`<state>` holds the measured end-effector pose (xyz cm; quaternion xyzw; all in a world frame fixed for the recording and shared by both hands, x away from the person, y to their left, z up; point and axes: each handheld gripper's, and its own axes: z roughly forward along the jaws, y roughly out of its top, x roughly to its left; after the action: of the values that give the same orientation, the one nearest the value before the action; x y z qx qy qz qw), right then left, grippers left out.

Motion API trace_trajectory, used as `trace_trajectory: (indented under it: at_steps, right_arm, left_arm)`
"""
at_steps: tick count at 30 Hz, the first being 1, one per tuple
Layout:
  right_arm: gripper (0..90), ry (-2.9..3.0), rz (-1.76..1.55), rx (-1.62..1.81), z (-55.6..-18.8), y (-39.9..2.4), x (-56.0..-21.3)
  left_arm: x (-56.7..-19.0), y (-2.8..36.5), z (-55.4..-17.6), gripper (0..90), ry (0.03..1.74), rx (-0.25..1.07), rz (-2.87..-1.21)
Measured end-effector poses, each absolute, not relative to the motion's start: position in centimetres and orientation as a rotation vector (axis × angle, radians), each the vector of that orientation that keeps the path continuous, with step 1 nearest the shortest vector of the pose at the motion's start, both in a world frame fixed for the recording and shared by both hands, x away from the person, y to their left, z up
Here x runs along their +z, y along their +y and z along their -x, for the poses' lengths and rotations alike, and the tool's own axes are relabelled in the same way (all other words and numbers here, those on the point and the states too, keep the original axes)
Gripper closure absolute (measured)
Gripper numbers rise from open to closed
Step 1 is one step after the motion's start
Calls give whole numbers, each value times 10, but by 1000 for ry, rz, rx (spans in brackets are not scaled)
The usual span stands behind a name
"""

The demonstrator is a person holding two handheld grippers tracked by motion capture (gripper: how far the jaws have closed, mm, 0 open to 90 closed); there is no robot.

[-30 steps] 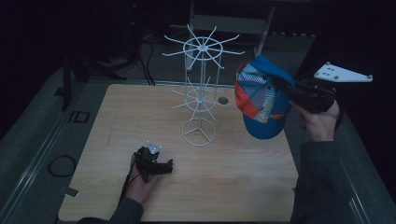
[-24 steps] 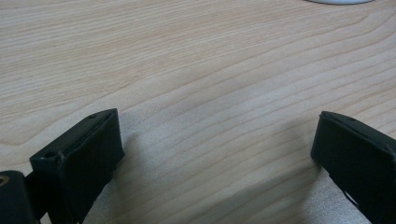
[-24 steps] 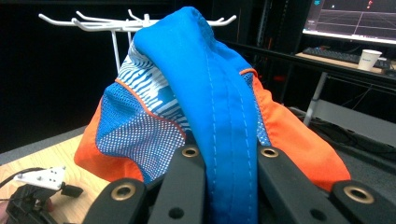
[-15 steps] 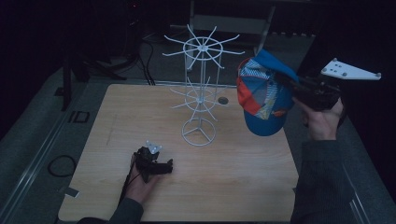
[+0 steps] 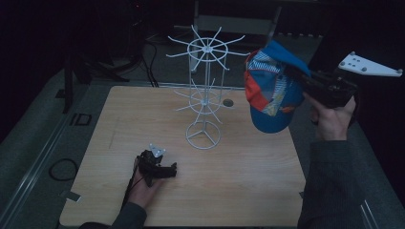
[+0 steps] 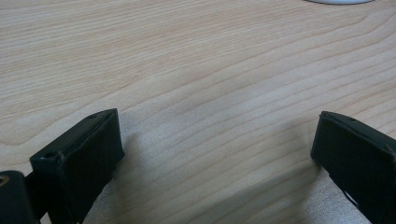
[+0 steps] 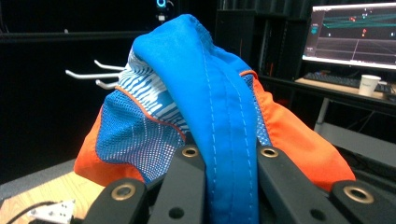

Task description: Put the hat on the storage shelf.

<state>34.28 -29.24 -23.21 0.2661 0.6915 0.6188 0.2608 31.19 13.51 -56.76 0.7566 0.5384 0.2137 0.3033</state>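
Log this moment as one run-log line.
right gripper: shut on cap, held beside wire rack | left gripper: open, resting on table

Dim, underexposed from above, dark surround. Bright and sharp up close on wood (image 6: 210, 70); soft shadows under jaws. Monitor (image 7: 355, 32) glaring, background soft.

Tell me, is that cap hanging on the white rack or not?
Not on it. The cap hangs in the air beside the wire rack, its blue brim pinched in the right gripper.
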Motion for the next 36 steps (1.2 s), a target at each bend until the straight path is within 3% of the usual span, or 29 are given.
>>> trace_trajectory:
  at_steps: [8, 18, 22, 27, 30, 31, 32, 33, 36]
  right_arm:
    - [873, 1867, -728, 1695, -351, -281, -229]
    - [797, 2046, -816, 1520, -374, -259, -265]
    - [664, 2083, -850, 1461, -379, -255, -273]
    - [404, 2122, -859, 1386, -378, -251, -278]
    - [335, 2131, -875, 1342, -378, -250, -280]
    - [262, 2133, -893, 1313, -378, -250, -283]
    - [262, 2133, -893, 1313, -378, -250, -283]
    - [153, 2125, -935, 1285, -376, -251, -285]
    - [107, 2103, -980, 1259, -373, -253, -288]
  left_arm:
    - [-568, 135, -312, 24, 1426, 566, -2009]
    - [-568, 135, -312, 24, 1428, 563, -2006]
    - [-568, 135, -312, 24, 1429, 563, -2005]
    - [-568, 135, -312, 24, 1429, 563, -2004]
    - [-568, 135, -312, 24, 1429, 563, -2004]
    - [-568, 135, -312, 24, 1429, 561, -2004]
    - [-568, 135, -312, 24, 1429, 561, -2004]
    - [-568, 135, -312, 24, 1429, 561, -2005]
    - [-568, 135, -312, 24, 1429, 561, -2005]
